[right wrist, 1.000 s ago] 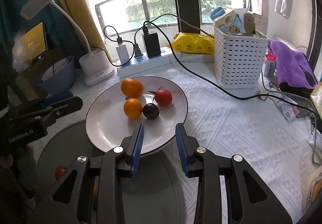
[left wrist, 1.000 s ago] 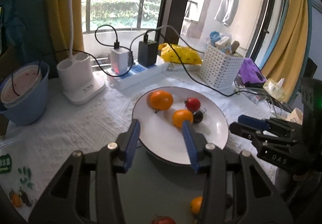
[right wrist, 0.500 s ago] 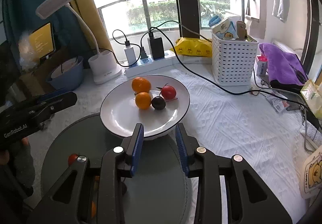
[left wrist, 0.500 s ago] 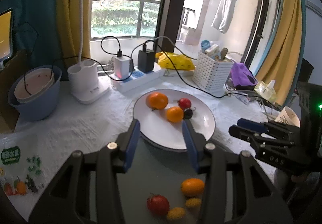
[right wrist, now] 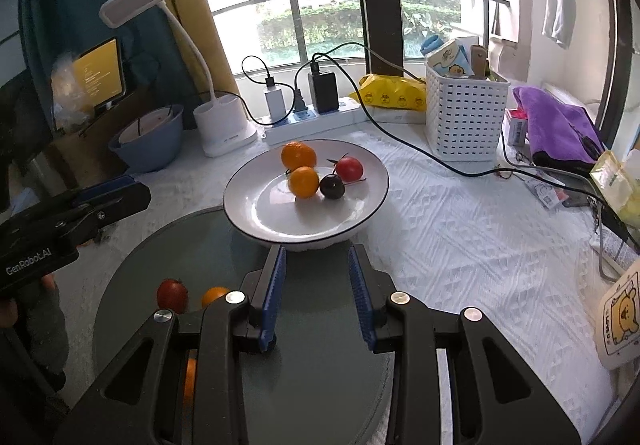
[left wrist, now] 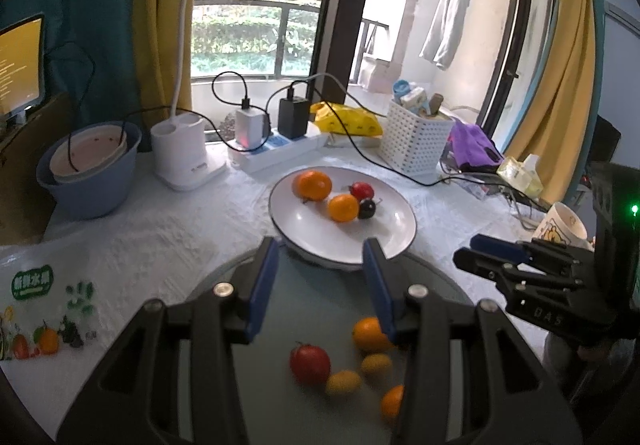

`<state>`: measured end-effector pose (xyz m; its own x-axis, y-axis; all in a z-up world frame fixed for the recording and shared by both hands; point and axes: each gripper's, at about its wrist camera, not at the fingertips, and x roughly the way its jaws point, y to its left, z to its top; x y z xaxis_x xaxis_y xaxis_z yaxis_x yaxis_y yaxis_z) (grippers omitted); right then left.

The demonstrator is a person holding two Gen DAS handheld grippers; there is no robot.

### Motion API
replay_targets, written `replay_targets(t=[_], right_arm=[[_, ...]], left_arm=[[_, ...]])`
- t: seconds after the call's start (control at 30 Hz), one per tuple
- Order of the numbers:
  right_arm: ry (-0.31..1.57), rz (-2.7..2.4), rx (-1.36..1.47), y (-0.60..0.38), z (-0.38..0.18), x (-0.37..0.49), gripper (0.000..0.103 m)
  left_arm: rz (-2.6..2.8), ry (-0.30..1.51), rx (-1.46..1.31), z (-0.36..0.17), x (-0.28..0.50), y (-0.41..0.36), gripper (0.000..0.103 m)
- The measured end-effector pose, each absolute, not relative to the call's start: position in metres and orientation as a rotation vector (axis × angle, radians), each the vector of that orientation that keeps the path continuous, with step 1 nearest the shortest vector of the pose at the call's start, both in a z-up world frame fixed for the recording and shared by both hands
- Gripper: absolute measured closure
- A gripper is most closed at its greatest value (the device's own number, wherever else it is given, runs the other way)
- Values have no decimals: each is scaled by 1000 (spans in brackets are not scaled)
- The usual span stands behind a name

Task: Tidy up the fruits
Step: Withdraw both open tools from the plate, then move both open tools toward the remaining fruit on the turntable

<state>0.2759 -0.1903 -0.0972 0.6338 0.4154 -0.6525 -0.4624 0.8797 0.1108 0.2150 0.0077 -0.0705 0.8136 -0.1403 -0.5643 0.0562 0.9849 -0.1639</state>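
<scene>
1. The worktop (right wrist: pixel 460 229) is lying under a white textured cloth, carrying everything around the white plate (right wrist: pixel 248 205).
2. A round grey-green tray (left wrist: pixel 320 309) is sitting just in front of the white plate, its far edge tucked under the plate's near rim.
3. The white plate is holding four fruits: a large orange (right wrist: pixel 298 155) at the back, a second orange (right wrist: pixel 304 182) in front of it, a red tomato (right wrist: pixel 349 169) to the right and a dark plum (right wrist: pixel 332 186) touching the second orange.
4. The left hand-held gripper (left wrist: pixel 320 287) is hovering over the tray short of the plate, its blue fingers (left wrist: pixel 262 285) spread wide and holding nothing.
5. The right hand-held gripper (right wrist: pixel 318 295) is hovering beside it, near the plate's front rim, fingers parted moderately and empty.
6. On the tray, nearer than the plate, loose fruits are lying: a red tomato (left wrist: pixel 310 363), an orange (left wrist: pixel 368 334), two small yellow fruits (left wrist: pixel 343 382) and another orange (left wrist: pixel 392 405), partly hidden by the left gripper's finger.
</scene>
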Motion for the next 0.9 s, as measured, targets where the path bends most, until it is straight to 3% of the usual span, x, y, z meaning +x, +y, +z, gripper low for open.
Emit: replay_targets(t=[0.9], right_arm=[[786, 608, -82, -181, -140, 233, 68]], left_arm=[[-35, 675, -156, -113, 160, -8, 57]])
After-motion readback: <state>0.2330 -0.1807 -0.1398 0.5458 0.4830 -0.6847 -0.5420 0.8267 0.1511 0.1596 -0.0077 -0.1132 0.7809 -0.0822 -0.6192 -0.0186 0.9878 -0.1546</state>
